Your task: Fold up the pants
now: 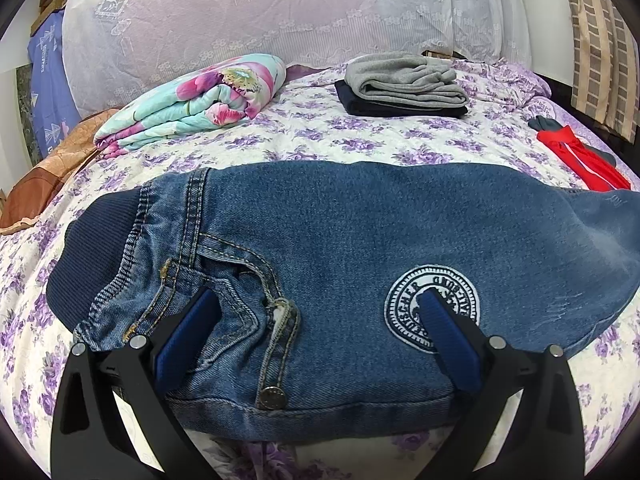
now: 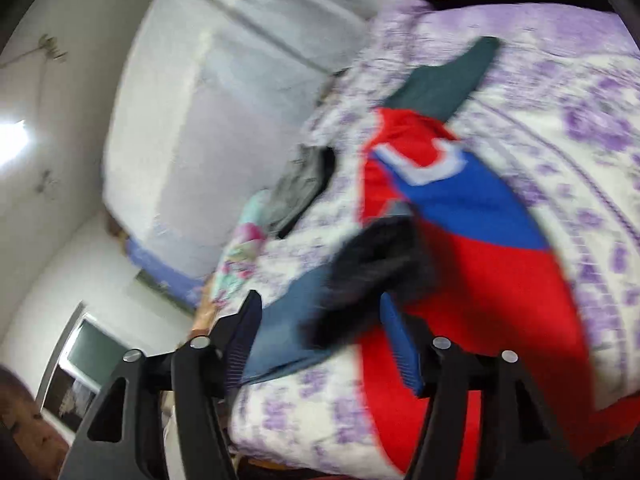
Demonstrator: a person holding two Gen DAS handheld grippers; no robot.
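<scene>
Denim jeans [image 1: 340,248] lie across the near part of the bed [image 1: 360,140], already doubled into a compact, wide bundle with the ribbed waistband at the left and a round white patch [image 1: 432,308] facing up. Judging by that shape, the folding of this pair is well advanced, perhaps one more fold or a final smoothing remains, and then it would likely join the finished clothes further back.

The left claw [image 1: 316,320] sits over the jeans with its fingers spread apart, one blue pad by the pocket and the other on the patch; the fingers rest on or just above the cloth and pinch nothing. The right claw [image 2: 320,344] is also apart, with nothing gripped. Its view is smeared by motion, and past it lie a corner of the denim, something dark that I cannot identify, and a red and blue garment [image 2: 460,240] spread on the bed, seemingly not yet folded.

Counting what shows: one pair of jeans in hand; one stack of two folded pieces at the back, a grey one [image 1: 404,76] on top of a dark navy one [image 1: 400,108]; one folded floral blanket [image 1: 192,100] to the left; one red and blue garment at the right edge; one large lace-covered pillow [image 1: 260,20] behind everything. Two claws, both empty.
</scene>
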